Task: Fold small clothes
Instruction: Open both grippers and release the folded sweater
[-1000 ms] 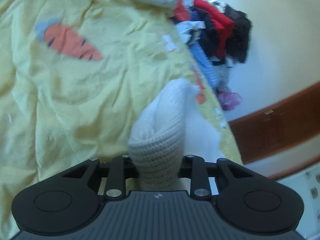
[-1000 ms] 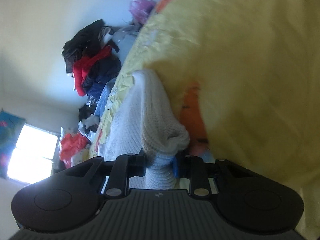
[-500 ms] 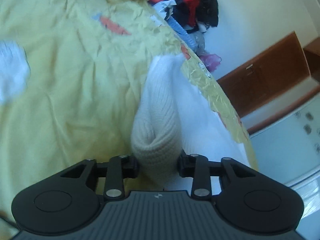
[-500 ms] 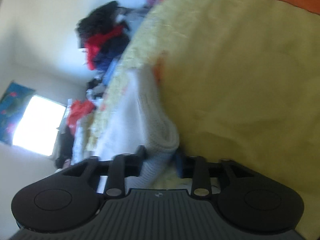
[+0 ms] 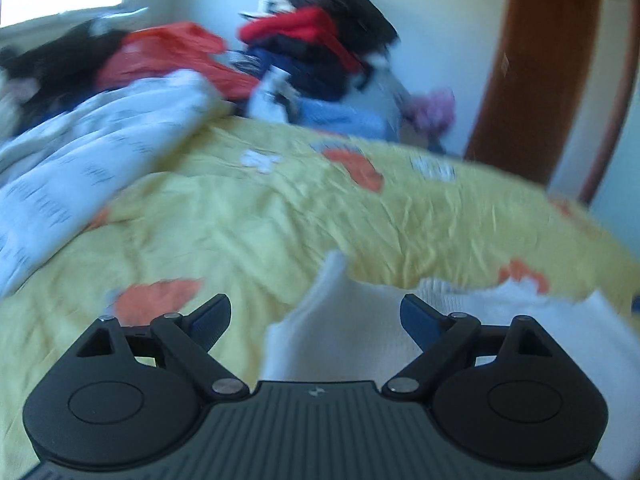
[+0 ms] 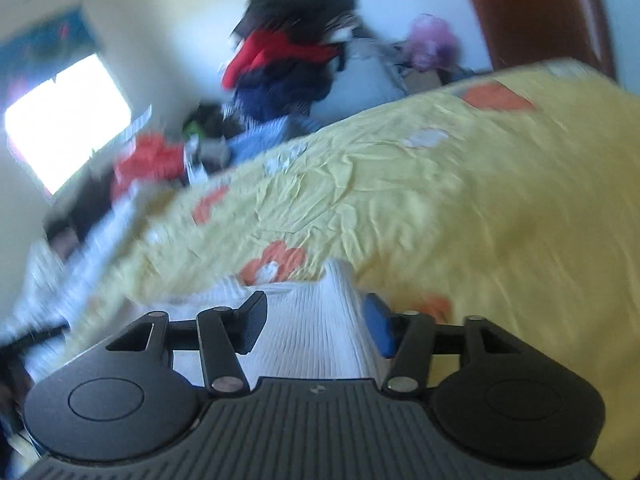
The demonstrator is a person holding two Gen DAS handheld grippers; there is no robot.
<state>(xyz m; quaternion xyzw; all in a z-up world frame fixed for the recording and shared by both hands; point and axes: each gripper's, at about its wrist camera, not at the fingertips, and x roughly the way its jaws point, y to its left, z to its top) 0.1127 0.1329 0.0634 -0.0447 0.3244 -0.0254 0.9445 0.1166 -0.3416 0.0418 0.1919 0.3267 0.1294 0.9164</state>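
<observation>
White knit garment lies between both spread-jawed tools — left tool, right tool — held low.

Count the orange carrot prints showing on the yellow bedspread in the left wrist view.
3 clear: one near the left gripper at, one mid-bed, one right. Fainter orange patches at the bedspread edges are too blurred to call.

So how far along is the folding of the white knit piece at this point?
Done: the white knit garment lies on the yellow bedspread. In hand: the left gripper is open; the right gripper stands open around a raised ridge. Left: whether the fold is finished is unclear through blur.
</observation>
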